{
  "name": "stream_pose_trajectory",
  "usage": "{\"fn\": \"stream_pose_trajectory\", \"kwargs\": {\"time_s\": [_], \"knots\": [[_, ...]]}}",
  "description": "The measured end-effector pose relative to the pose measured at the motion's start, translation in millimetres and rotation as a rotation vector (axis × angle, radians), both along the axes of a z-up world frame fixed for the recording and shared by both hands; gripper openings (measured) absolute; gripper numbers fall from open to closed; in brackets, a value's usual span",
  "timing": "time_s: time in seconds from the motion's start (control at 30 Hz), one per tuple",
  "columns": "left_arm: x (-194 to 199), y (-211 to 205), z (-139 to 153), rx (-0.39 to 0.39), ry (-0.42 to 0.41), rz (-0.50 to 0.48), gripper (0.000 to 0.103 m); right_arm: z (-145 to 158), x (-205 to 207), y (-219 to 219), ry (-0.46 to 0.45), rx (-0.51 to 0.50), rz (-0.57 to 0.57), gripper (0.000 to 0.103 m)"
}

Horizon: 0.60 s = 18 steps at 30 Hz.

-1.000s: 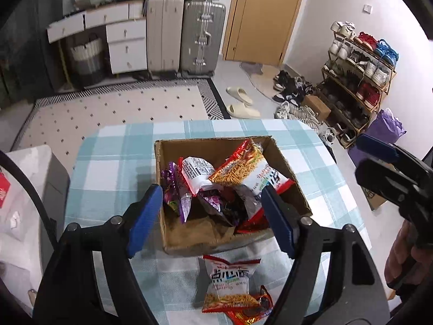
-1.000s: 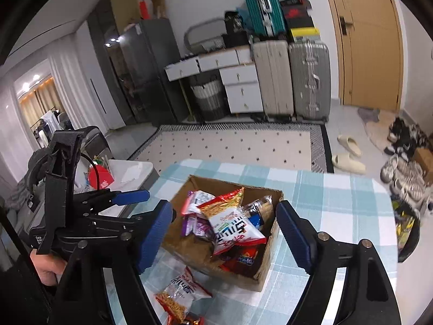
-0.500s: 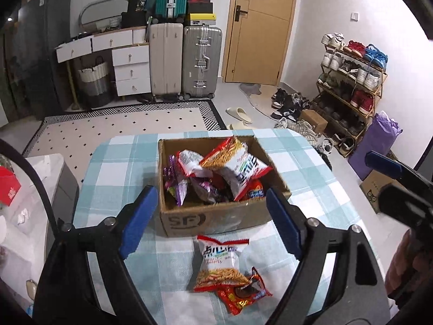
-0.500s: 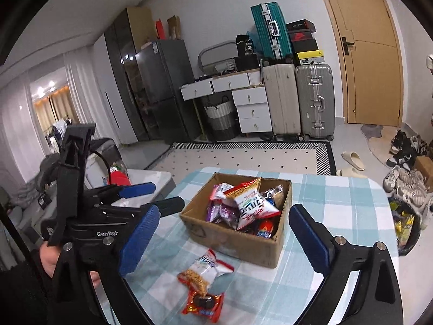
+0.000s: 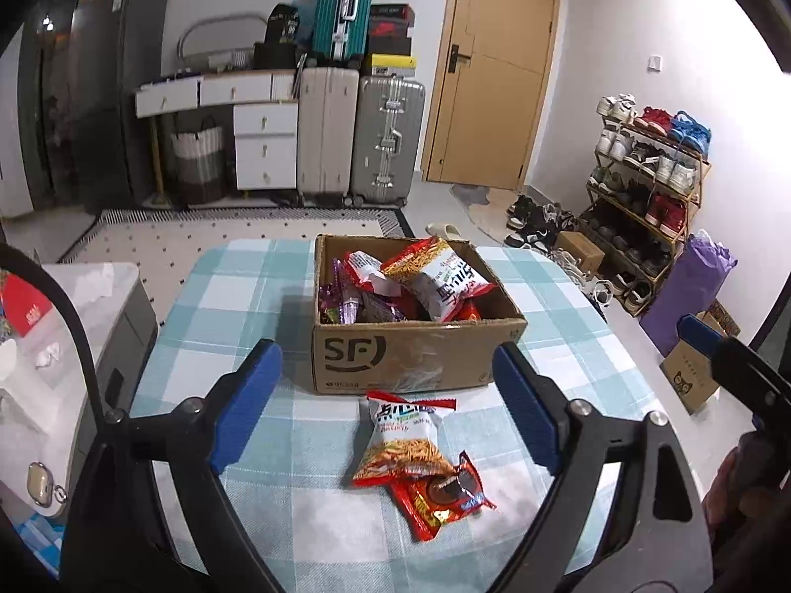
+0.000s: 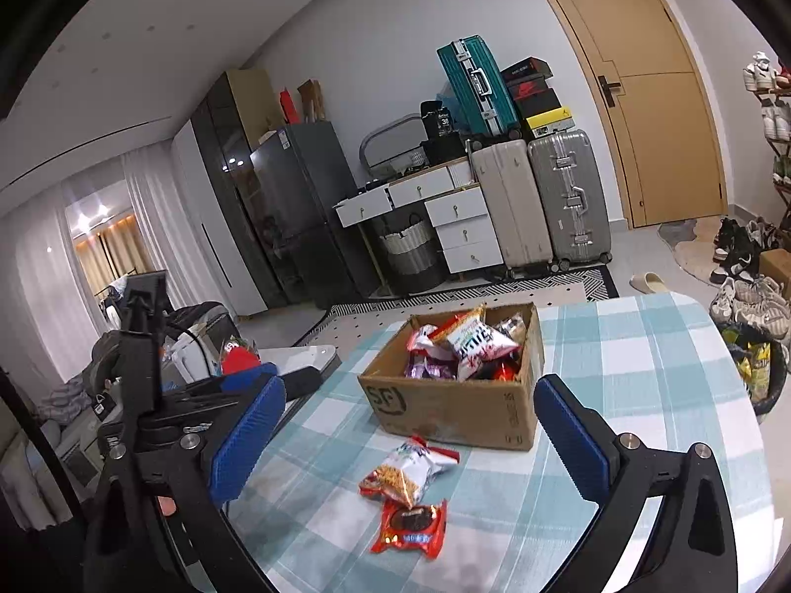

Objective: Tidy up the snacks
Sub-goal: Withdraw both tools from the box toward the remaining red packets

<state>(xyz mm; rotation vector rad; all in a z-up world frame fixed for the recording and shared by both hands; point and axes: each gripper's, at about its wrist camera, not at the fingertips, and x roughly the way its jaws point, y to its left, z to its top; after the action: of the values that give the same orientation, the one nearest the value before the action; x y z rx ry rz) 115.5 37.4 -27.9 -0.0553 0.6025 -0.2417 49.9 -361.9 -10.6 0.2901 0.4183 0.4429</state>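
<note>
Snacks are what I'm sorting, and most already sit heaped in the brown corrugated cardboard box (image 5: 417,346) on the table under its teal-and-white checked cloth (image 5: 237,296); two remain outside, just in front of the box's near wall: a red-and-white crinkly bag of crunchy sticks (image 5: 403,437) and, touching its lower corner, a flat red chocolate-biscuit packet (image 5: 442,494). My left gripper (image 5: 385,405) has just been opening and now stands wide with nothing between the blue pads, the stick bag lying on the cloth below the gap. My right gripper (image 6: 410,425) has also just been opening to about its fullest, empty, with both loose packets on the cloth beneath and between its fingers. As I judge it, the step in hand is picking up one of these strays. I would take the stick bag first with the left, coming down steeply so the pads straddle its narrow width, and close gently, since a puffed bag squirms and its contents crush. The flat red packet offers little to bite, so I'd catch it by a crimped end with the right. I must keep the two grippers from crowding each other, and lift clear of the box wall before releasing over the heap.
</note>
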Motion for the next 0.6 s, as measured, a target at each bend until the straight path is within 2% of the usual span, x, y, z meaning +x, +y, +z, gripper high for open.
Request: {"fn": "stream_pose_trajectory", "kwargs": {"time_s": [0.07, 0.13, 0.27, 0.5, 0.6], "knots": [[-11, 0, -3, 0.014, -0.005, -0.001, 0.092, -7, -6, -2, -0.008, 0.008, -0.014, 0.102], [-21, 1, -9, 0.002, -0.001, 0.007, 0.101, -14, -9, -2, -0.015, 0.003, -0.026, 0.102], [-29, 0, -25, 0.002, 0.010, 0.001, 0.102, -29, -10, 0, 0.002, -0.015, -0.029, 0.102], [-15, 4, -63, 0.028, 0.061, 0.023, 0.102, -64, -4, 10, 0.059, -0.044, -0.027, 0.102], [-5, 5, -87, 0.030, 0.116, 0.022, 0.102, -82, 3, 16, 0.091, -0.077, -0.024, 0.102]]}}
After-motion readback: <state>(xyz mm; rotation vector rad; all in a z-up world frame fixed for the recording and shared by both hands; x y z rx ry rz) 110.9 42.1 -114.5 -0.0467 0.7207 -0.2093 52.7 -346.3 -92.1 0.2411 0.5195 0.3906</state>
